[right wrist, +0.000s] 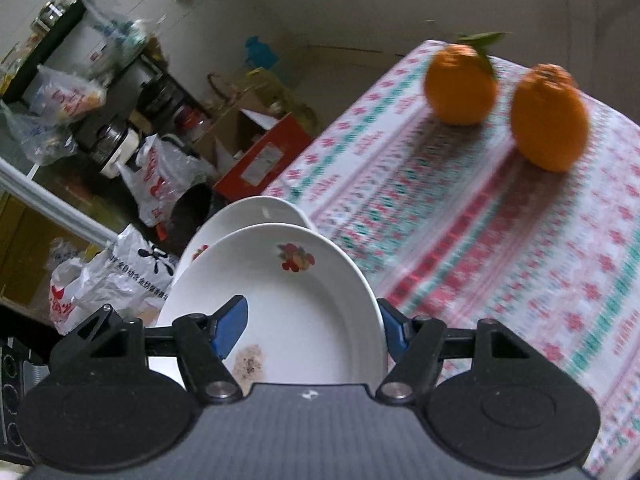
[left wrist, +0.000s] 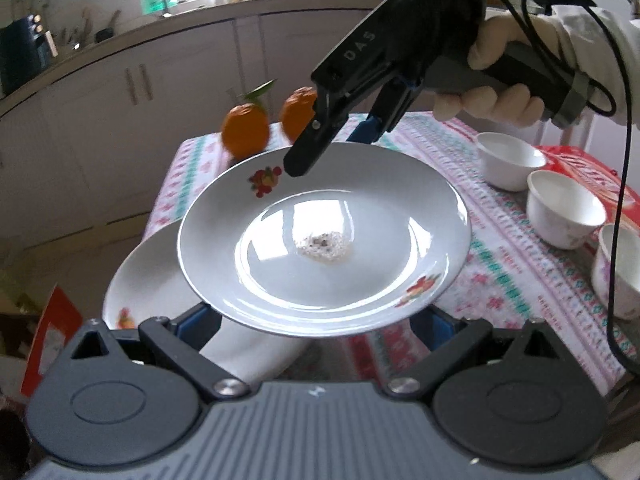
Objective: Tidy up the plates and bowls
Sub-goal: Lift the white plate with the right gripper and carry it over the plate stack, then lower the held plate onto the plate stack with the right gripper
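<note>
A white plate (left wrist: 324,236) with fruit prints and a food smear in its middle hangs above the table; it also shows in the right wrist view (right wrist: 288,300). My right gripper (left wrist: 332,152) straddles its far rim, one finger above and one below; I cannot tell if it clamps. My left gripper's fingers (left wrist: 196,320) sit under the near rim, tips hidden. A second white plate (left wrist: 160,300) lies below on the table corner, also seen in the right wrist view (right wrist: 248,212). Three white bowls (left wrist: 564,208) stand at the right.
Two oranges (left wrist: 246,130) sit at the far end of the patterned tablecloth (left wrist: 500,280); they also show in the right wrist view (right wrist: 548,120). A red box (left wrist: 580,164) lies behind the bowls. Bags and boxes (right wrist: 256,152) crowd the floor beyond the table edge.
</note>
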### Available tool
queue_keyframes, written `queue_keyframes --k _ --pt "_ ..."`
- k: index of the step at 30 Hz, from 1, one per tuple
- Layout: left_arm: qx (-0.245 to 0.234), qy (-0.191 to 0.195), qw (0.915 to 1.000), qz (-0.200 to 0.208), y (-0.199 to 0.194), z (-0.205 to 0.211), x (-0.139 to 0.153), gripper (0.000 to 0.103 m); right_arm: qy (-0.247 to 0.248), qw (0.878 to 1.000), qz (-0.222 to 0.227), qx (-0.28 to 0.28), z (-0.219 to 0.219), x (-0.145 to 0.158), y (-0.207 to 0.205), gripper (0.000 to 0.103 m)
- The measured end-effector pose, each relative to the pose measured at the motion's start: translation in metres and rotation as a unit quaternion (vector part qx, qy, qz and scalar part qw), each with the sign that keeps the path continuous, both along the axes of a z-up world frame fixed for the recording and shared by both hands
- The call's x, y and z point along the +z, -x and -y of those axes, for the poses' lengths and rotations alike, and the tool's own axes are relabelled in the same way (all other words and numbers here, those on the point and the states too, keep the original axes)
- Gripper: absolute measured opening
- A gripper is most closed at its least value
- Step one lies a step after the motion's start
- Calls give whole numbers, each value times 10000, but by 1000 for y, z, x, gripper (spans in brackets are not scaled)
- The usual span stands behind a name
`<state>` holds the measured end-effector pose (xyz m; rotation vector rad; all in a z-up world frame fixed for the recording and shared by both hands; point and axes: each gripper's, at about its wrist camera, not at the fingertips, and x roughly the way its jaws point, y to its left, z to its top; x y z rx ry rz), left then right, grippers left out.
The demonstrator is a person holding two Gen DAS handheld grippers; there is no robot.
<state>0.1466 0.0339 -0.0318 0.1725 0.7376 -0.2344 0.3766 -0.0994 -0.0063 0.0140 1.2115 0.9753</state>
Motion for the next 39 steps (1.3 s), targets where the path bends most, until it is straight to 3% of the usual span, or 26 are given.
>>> queue_keyframes --k 6,14,28,39 --pt "166 -38 9999 -26 8 -25 -5 99 57 9998 -46 204 -36 -6 3 74" --pt "150 -4 9998 -96 7 -41 -12 99 152 9996 -96 208 -52 -12 5 74" --pt "55 278 9991 -310 -2 -56 -19 99 207 9997 -146 1 -48 -16 9 74" --pt "-2 192 9993 -324 -7 -59 -21 99 144 9997 -150 -142 -38 -12 14 75"
